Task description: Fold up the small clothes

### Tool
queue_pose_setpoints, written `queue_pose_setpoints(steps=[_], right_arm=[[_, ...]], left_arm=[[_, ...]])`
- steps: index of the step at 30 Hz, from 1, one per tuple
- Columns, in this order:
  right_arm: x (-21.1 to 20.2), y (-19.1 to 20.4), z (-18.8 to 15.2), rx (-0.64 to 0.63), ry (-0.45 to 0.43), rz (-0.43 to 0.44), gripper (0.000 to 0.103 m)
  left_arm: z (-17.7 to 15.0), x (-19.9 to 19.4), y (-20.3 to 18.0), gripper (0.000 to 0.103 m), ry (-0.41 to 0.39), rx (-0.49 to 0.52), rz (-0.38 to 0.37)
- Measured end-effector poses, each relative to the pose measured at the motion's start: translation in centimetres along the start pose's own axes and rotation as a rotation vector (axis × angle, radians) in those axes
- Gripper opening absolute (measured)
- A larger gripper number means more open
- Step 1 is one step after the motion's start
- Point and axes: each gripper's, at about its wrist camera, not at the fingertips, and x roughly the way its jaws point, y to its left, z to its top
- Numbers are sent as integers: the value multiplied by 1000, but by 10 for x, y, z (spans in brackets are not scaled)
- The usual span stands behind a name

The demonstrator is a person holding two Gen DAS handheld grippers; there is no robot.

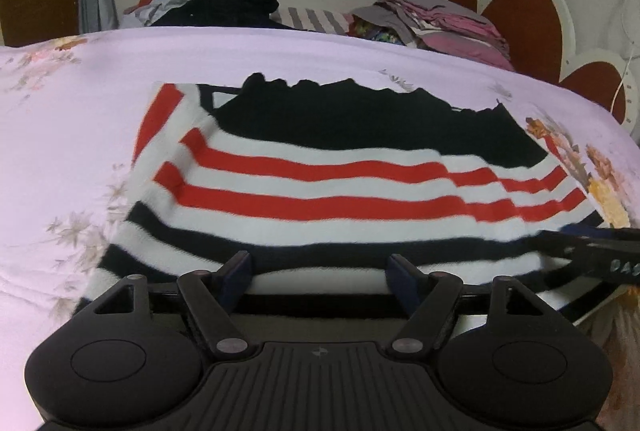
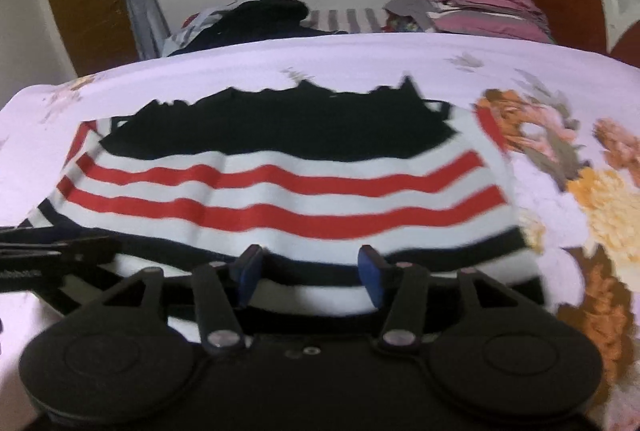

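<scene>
A small striped garment (image 1: 320, 199) lies flat on the bed, with red, white and black bands and a black part folded over its far half. My left gripper (image 1: 320, 271) hovers at the near hem, left of centre, jaws wide apart and nothing pinched. The same garment (image 2: 280, 207) fills the right wrist view. There my right gripper (image 2: 310, 271) stands open over the near hem towards the right, the cloth lying below its blue pads (image 2: 370, 271). Each gripper shows at the edge of the other's view: the right gripper (image 1: 592, 251) and the left gripper (image 2: 52, 251).
The pale lilac floral bedsheet (image 1: 60, 119) spreads all round the garment. At the far edge sit a dark heap of clothes (image 1: 228, 7) and a stack of folded pink and grey clothes (image 1: 452, 27). A red and white headboard (image 1: 520, 23) stands at the right.
</scene>
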Motion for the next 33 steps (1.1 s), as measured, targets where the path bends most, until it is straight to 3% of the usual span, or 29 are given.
queue_pose_setpoints(steps=[4,8,19,33], right_arm=[[-7,-25,-11,9,12,-84,50],[-13,-44,-22,27,5,-81,49],[-14,-28,-35,-62,14,-170,51],[-12,-25,-35,-55,35,-182,52]], left_arm=[[-4,-5,8,73,4,4,8],[-7,-7,11,73,3,13,16],[-11,-10,7,73,-1,58,55],[-12,-10,4,74,2,87,70]])
